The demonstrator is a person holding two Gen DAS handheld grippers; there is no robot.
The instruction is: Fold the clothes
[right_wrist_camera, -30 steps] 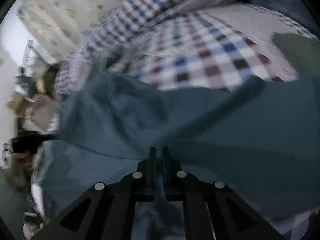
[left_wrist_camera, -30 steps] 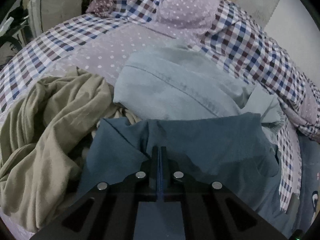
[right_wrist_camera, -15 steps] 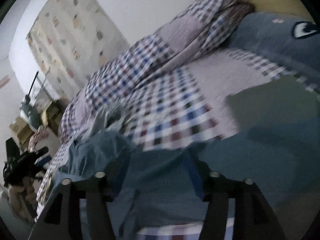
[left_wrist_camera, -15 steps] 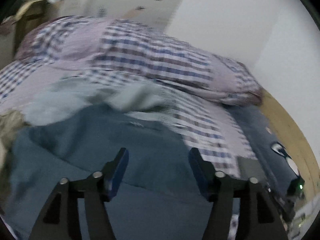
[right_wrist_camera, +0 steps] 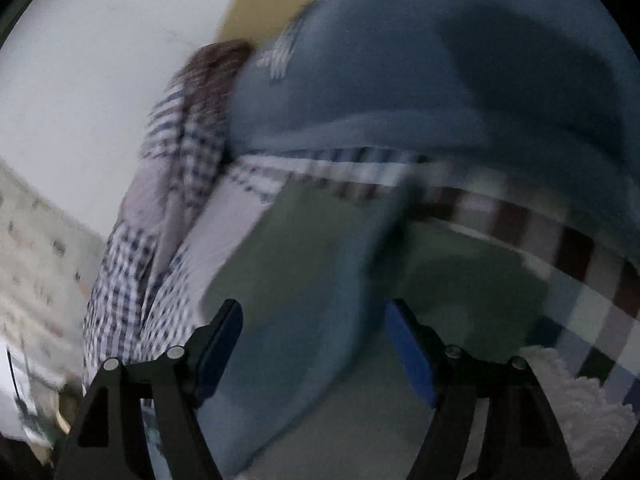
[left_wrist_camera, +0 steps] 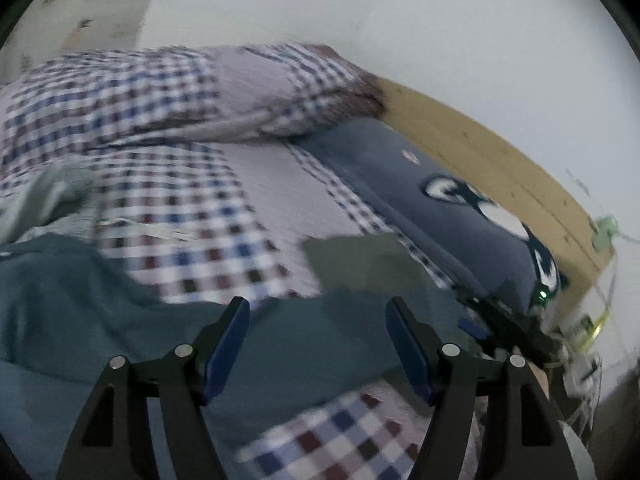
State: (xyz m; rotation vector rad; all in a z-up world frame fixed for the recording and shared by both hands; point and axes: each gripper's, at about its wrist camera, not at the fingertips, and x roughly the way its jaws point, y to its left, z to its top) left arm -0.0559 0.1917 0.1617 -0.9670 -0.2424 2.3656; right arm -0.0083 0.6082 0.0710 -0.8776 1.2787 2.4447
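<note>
A dark teal garment [left_wrist_camera: 120,320] lies spread on the checked bedsheet [left_wrist_camera: 192,232], running under and past my left gripper [left_wrist_camera: 318,334], which stands open above it with nothing between its fingers. A folded grey-green garment [left_wrist_camera: 356,260] lies just beyond it. In the right wrist view the same teal garment [right_wrist_camera: 296,340] and the grey-green garment [right_wrist_camera: 304,240] lie blurred under my right gripper [right_wrist_camera: 314,336], which is open and holds nothing.
A checked quilt [left_wrist_camera: 120,96] is bunched along the wall. A dark blue pillow [left_wrist_camera: 452,216] with a cartoon print lies against the wooden headboard [left_wrist_camera: 492,168]. A pale blue garment [left_wrist_camera: 44,196] shows at the left. Cables and devices [left_wrist_camera: 580,328] sit at the right bed edge.
Both grippers were shut on the teal garment a second ago; they have opened, let it go, and swung towards the headboard end of the bed.
</note>
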